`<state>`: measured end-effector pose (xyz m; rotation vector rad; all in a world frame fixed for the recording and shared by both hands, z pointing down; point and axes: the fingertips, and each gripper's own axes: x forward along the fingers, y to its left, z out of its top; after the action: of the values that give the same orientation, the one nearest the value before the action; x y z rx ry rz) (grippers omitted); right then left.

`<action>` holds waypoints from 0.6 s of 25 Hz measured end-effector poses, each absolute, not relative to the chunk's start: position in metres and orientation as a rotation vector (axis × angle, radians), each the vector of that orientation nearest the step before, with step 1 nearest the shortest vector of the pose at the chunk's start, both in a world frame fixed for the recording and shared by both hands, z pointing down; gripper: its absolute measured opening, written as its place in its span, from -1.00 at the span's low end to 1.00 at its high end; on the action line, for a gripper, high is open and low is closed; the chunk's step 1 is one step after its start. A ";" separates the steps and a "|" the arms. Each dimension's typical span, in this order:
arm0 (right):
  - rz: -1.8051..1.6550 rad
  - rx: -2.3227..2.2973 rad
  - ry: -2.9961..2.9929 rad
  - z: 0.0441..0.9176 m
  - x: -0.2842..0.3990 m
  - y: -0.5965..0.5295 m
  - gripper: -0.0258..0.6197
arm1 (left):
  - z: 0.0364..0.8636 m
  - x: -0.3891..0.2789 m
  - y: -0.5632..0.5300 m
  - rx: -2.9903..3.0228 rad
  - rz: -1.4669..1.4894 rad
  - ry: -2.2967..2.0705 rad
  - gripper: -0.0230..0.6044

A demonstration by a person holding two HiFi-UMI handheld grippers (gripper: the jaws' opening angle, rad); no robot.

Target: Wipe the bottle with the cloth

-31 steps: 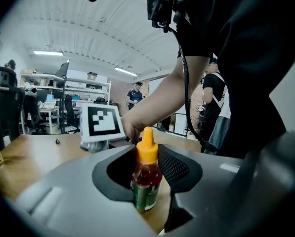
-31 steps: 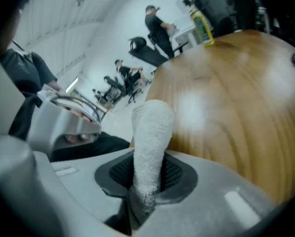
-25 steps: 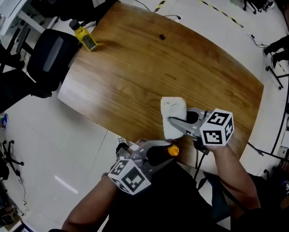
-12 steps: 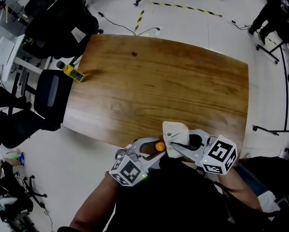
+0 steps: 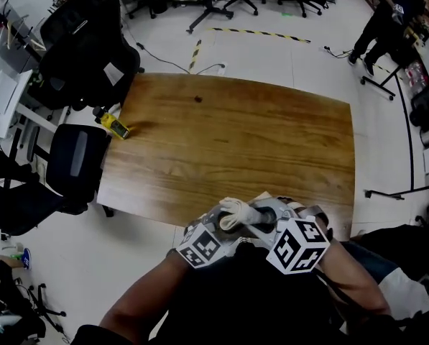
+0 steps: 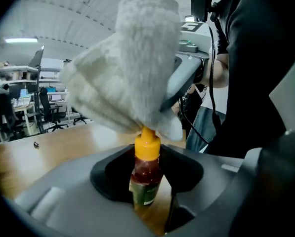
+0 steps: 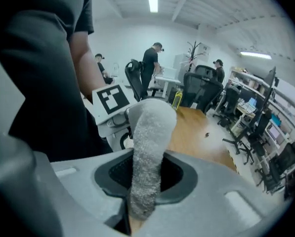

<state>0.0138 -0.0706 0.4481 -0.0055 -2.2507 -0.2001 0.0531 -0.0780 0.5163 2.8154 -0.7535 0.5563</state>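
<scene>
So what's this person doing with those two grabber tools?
A person is working two hand-held grippers at the near edge of a wooden table. The left gripper clamps a small sauce bottle with an orange cap. The right gripper pinches a white cloth, which sits on the bottle's cap, so wiping is at the top.

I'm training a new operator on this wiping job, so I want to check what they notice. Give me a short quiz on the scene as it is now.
1. True or false: the right claw is shut on the cloth.
2. The bottle held in the left claw has a cap of which colour? A green, B orange, C white.
3. Fill in: at the table's far left corner is a second bottle, coloured ____.
Key: 1 true; 2 B; 3 yellow.
</scene>
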 end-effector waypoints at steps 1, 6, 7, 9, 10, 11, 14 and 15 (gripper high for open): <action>-0.196 0.006 -2.229 0.454 0.013 -0.068 -0.68 | 0.517 0.054 -0.077 2.820 0.556 -0.741 -0.39; -0.207 0.070 -2.170 0.461 0.006 -0.063 -0.68 | 0.516 0.051 -0.076 2.833 0.564 -0.714 -0.39; -0.198 0.085 -2.165 0.463 0.005 -0.064 -0.68 | 0.516 0.051 -0.076 2.835 0.564 -0.714 -0.39; -0.150 0.125 -2.182 0.464 0.007 -0.065 -0.68 | 0.517 0.051 -0.076 2.840 0.557 -0.710 -0.39; -0.124 0.151 -2.192 0.465 0.009 -0.066 -0.68 | 0.518 0.052 -0.076 2.845 0.549 -0.707 -0.39; -0.104 0.179 -2.195 0.465 0.013 -0.067 -0.68 | 0.518 0.052 -0.076 2.850 0.540 -0.703 -0.39; -0.066 0.257 -2.146 0.475 0.028 -0.069 -0.68 | 0.519 0.050 -0.079 2.854 0.527 -0.693 -0.39; -0.050 0.274 -2.116 0.480 0.033 -0.068 -0.68 | 0.520 0.049 -0.079 2.851 0.525 -0.686 -0.39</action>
<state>0.0330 -0.0682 0.4802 0.2742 -2.1158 -0.0502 0.0487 -0.0789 0.5195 2.8514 -0.6863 0.5245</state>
